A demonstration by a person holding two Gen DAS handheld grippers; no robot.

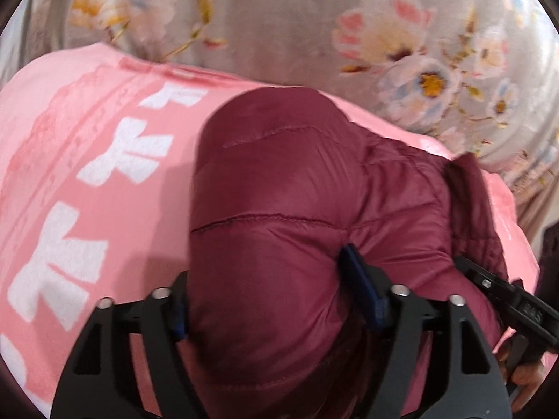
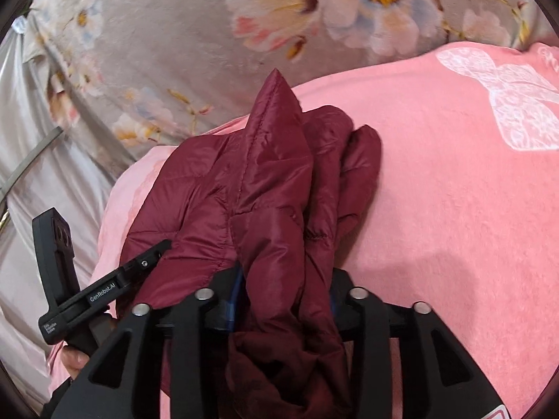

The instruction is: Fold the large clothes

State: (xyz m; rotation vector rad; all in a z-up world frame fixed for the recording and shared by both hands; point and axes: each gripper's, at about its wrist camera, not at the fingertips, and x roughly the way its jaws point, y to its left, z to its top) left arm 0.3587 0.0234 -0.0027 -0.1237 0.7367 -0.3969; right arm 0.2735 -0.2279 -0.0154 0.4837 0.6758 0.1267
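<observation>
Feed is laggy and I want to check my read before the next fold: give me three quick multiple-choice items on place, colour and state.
1. What does the maroon jacket lie on?
A. bare wooden floor
B. pink blanket
C. a chair seat

2. What colour are the bow shapes on that blanket?
A. white
B. black
C. green

3. How does the jacket lie?
A. spread flat with sleeves out
B. hung on a hanger
C. bunched in a puffy heap

Key: 1 B, pink cloth shows around the jacket in both wrist views. 2 A, the bows read white against the pink. 3 C, the quilted panels are doubled over and creased, with no sleeve laid out.
</observation>
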